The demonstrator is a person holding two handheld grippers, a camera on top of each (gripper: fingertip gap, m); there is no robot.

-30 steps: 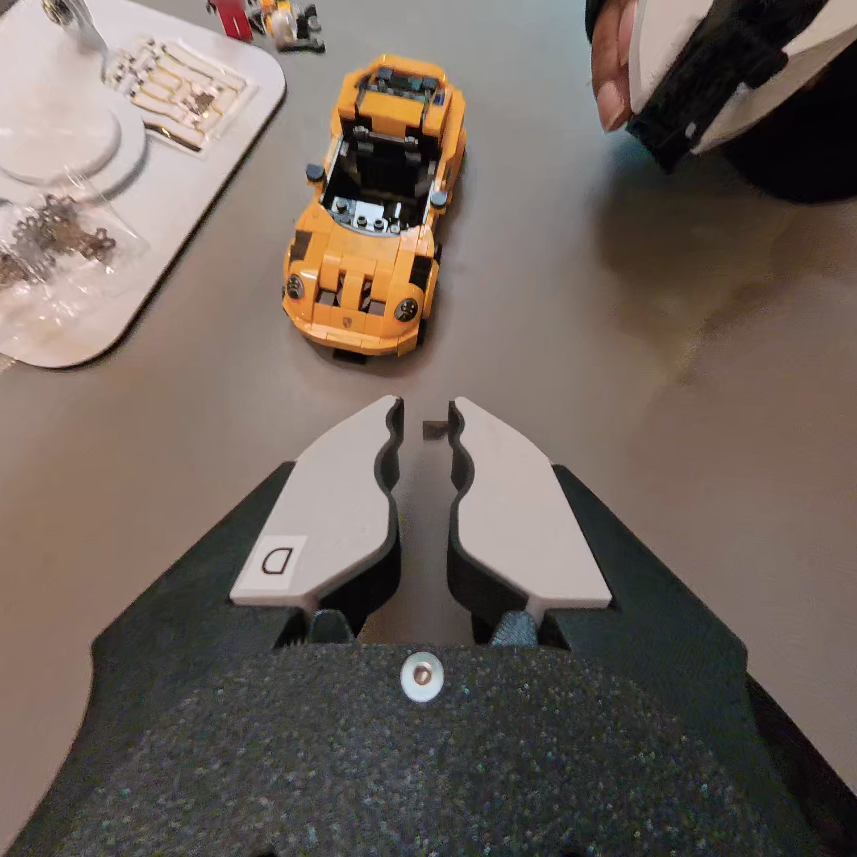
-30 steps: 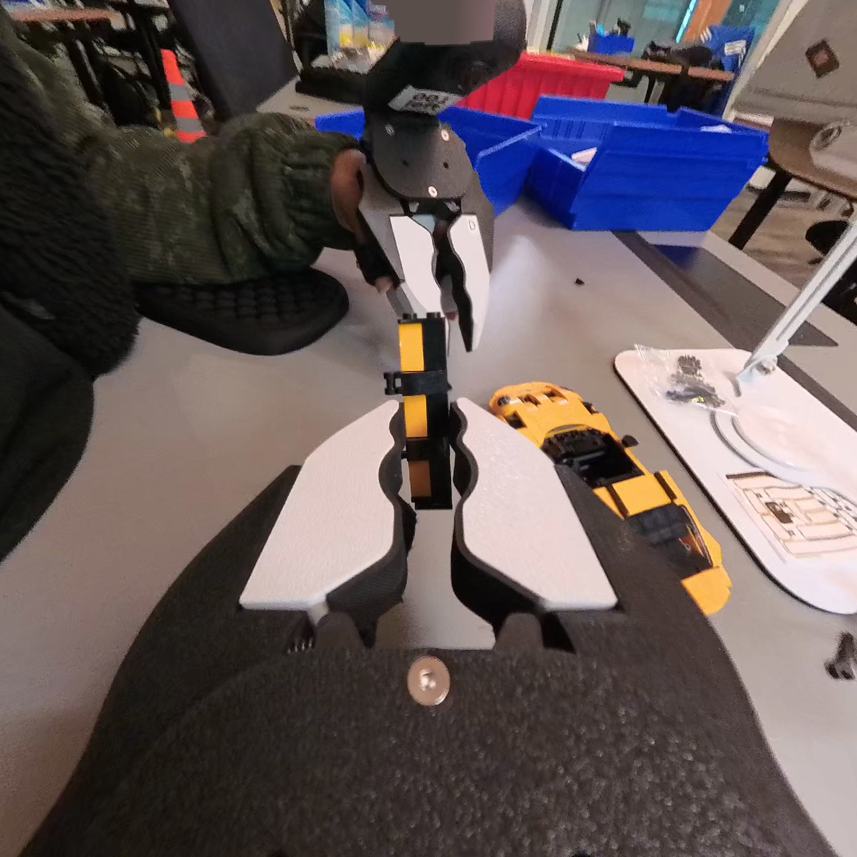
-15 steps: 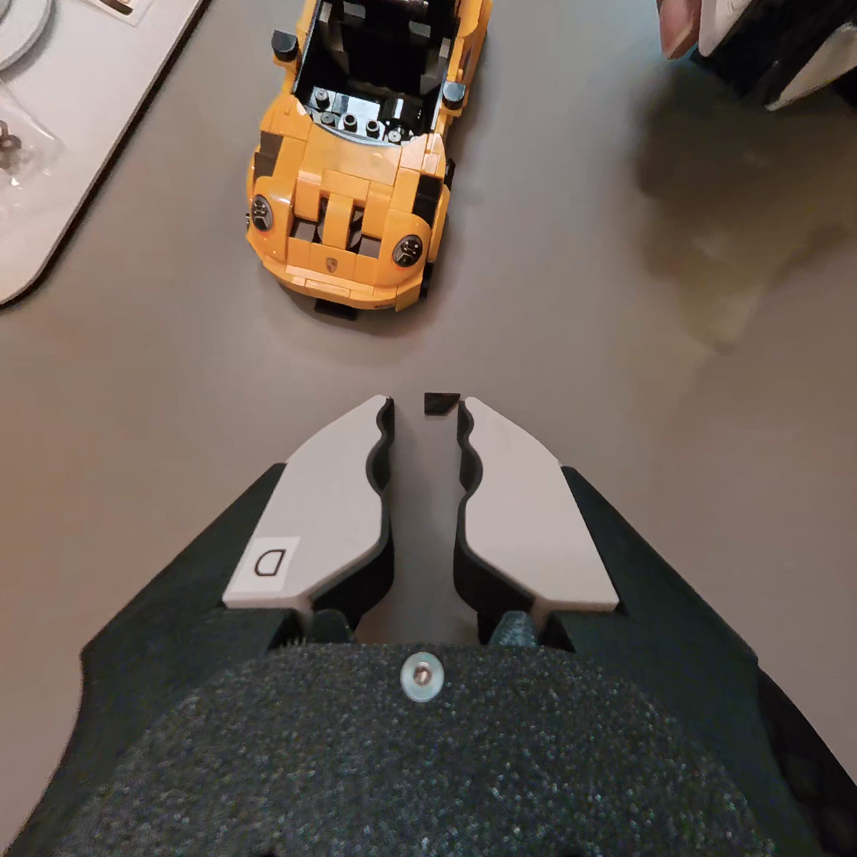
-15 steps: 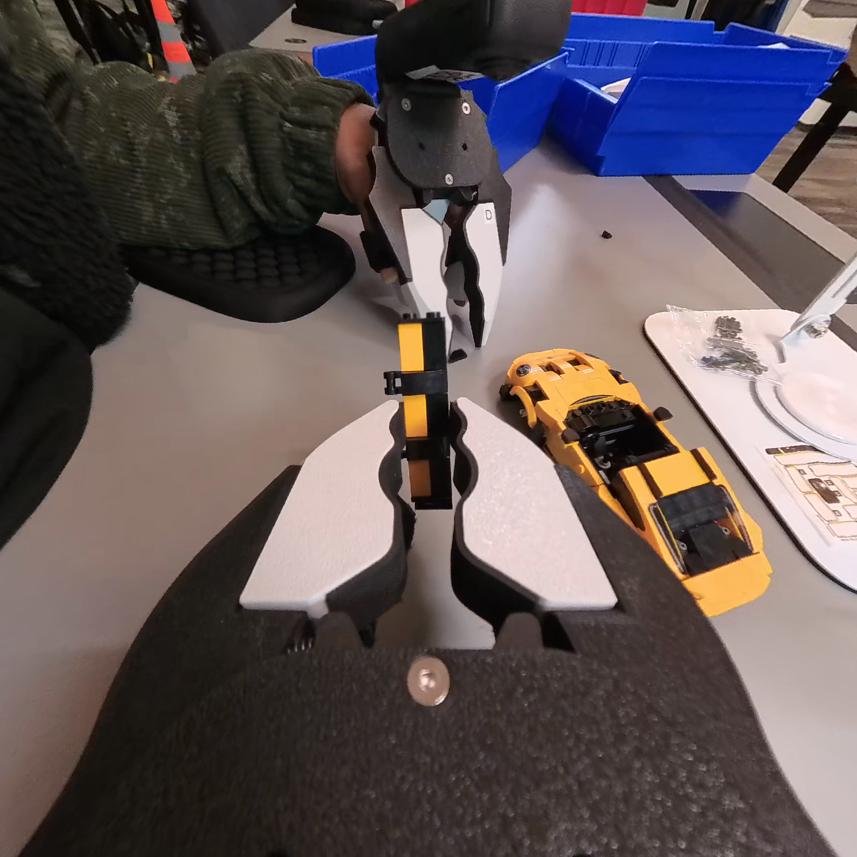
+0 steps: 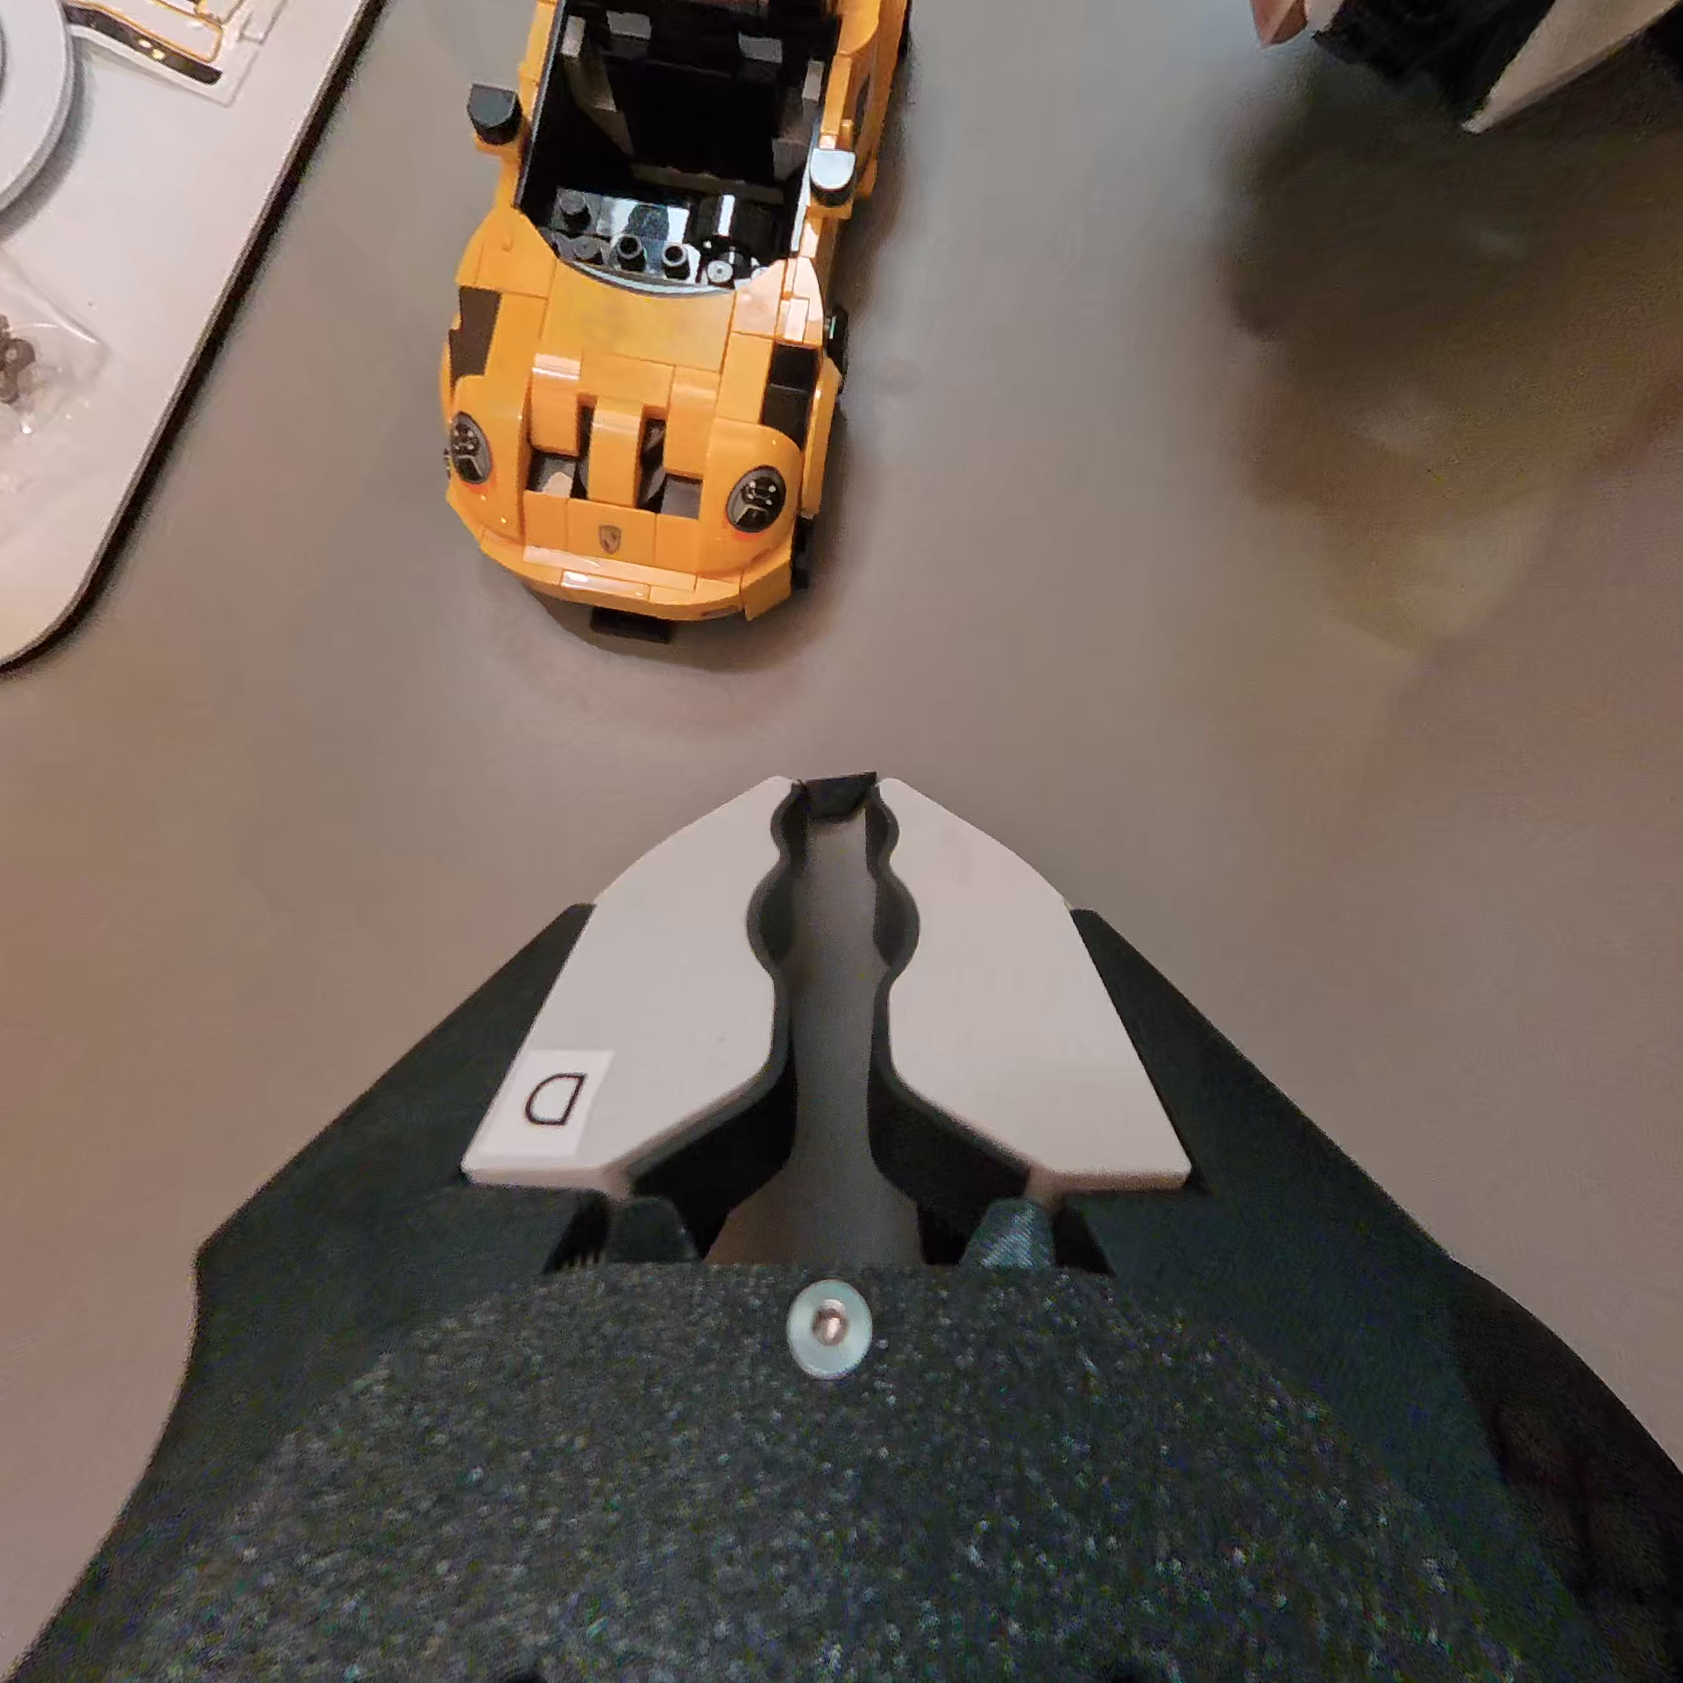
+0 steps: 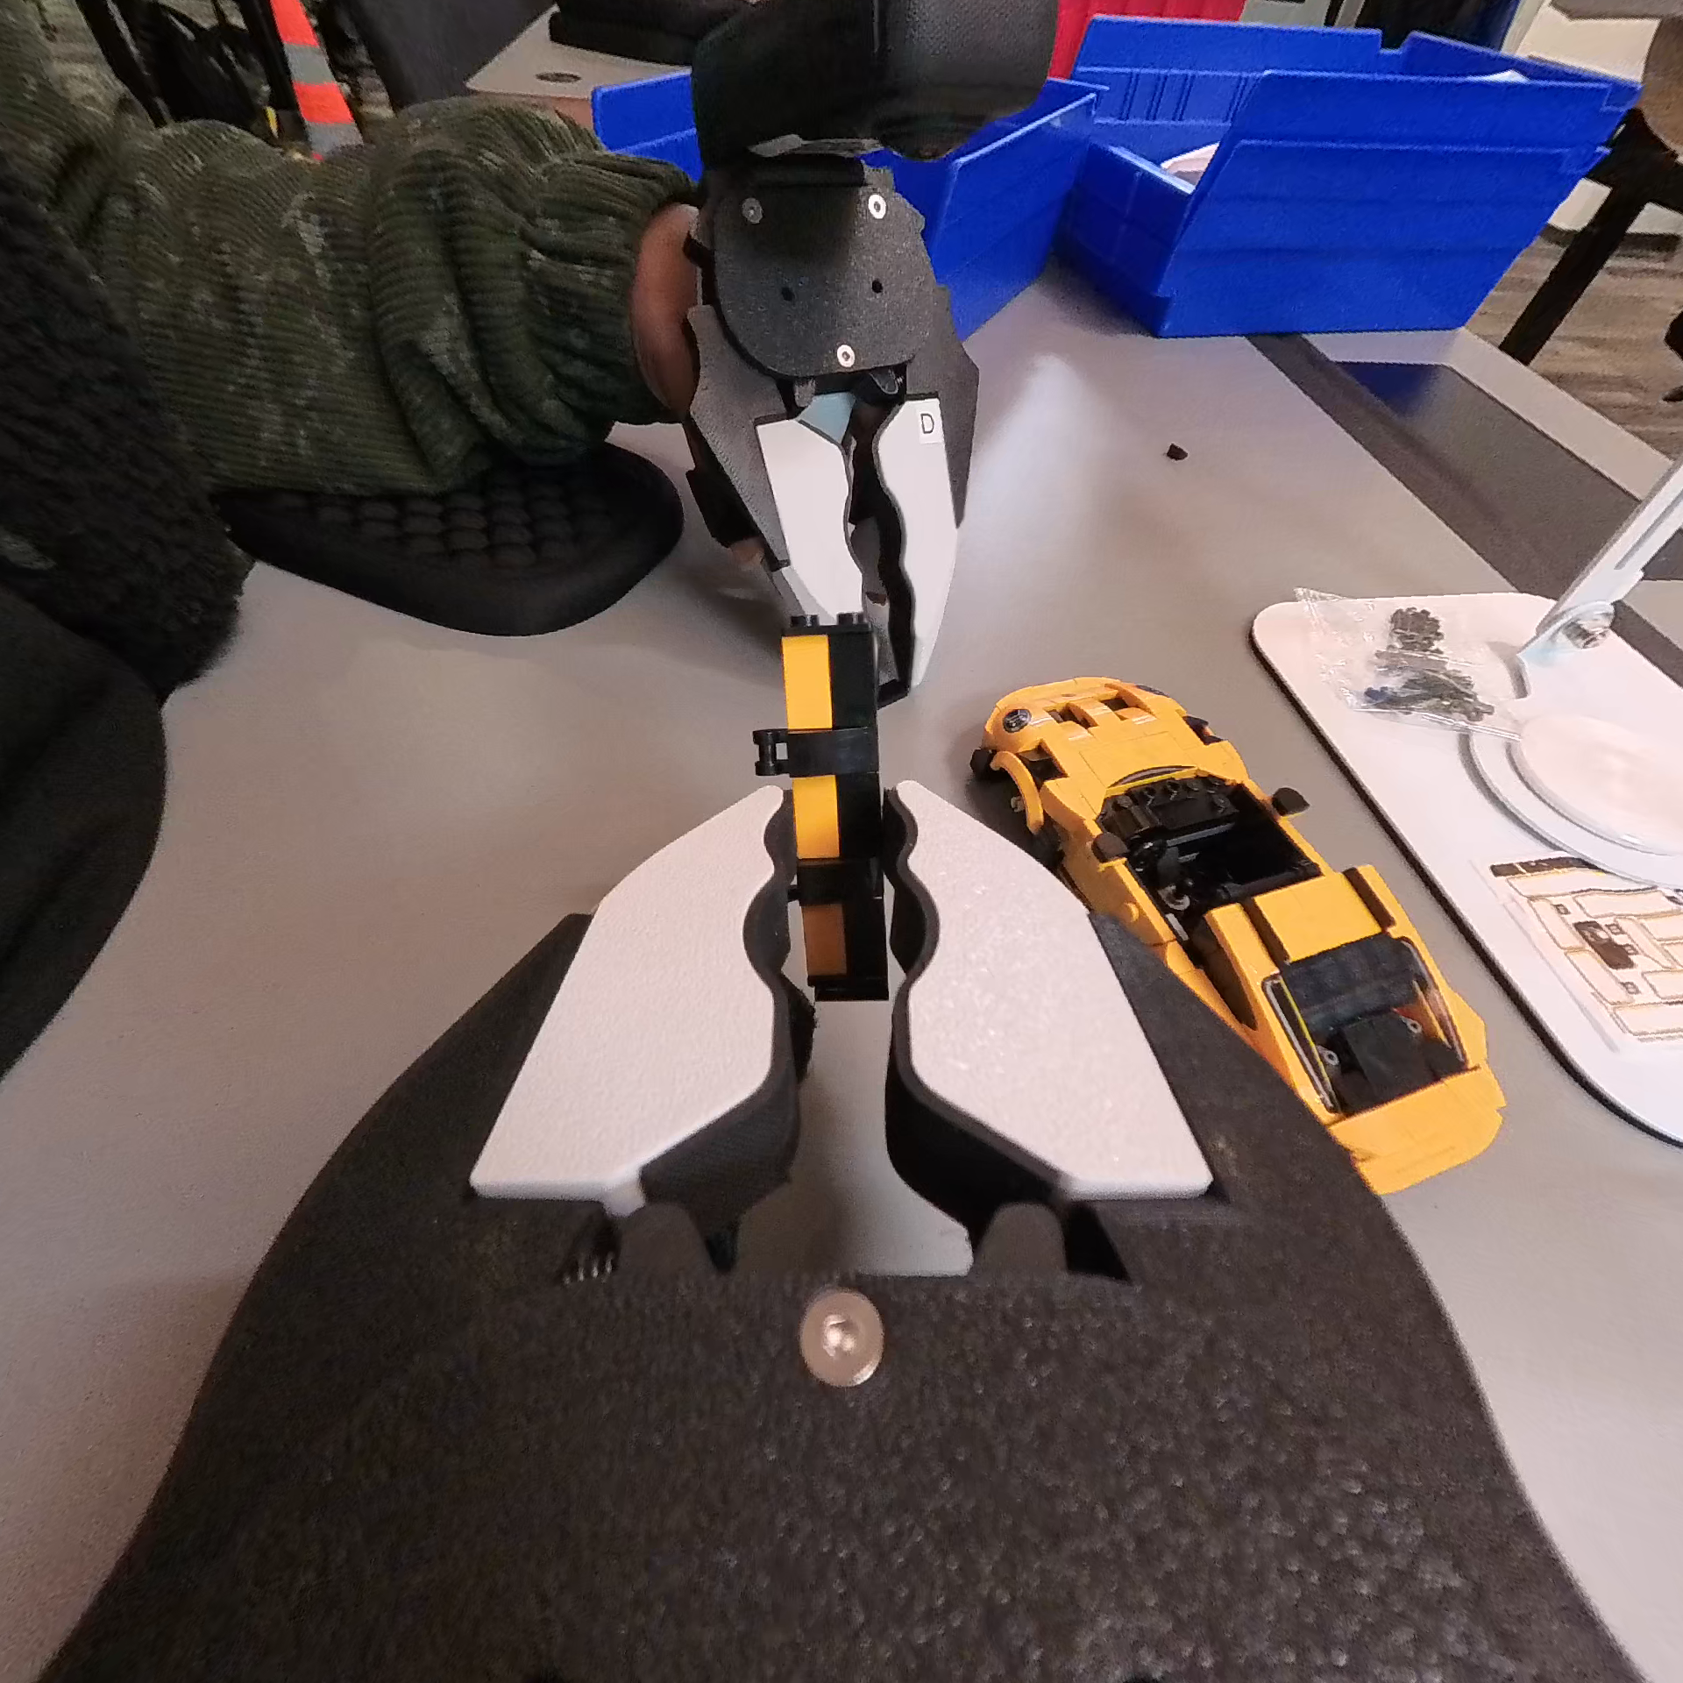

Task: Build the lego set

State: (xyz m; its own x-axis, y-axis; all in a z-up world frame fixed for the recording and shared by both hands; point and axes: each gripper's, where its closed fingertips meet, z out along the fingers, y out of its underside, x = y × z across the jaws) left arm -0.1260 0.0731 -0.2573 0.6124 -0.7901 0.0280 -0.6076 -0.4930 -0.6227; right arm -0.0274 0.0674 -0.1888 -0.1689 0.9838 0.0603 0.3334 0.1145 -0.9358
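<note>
Left wrist view showed the left gripper [image 5: 840,790] pointed steeply down at the grey table [image 5: 1184,820], its smooth white fingers pinching a small black piece [image 5: 841,794] at the tips. Right gripper [image 6: 838,801] reached forward, level, clamped on an upright yellow-and-black brick strip [image 6: 833,820]. Just beside lay the studded yellow car [image 6: 1229,902], roof open. A ribbed green sleeve [image 6: 364,300] rested on a dimpled black pad [image 6: 474,555].

one car [image 6: 1229,920], two blue bins [image 6: 1348,191]
</note>
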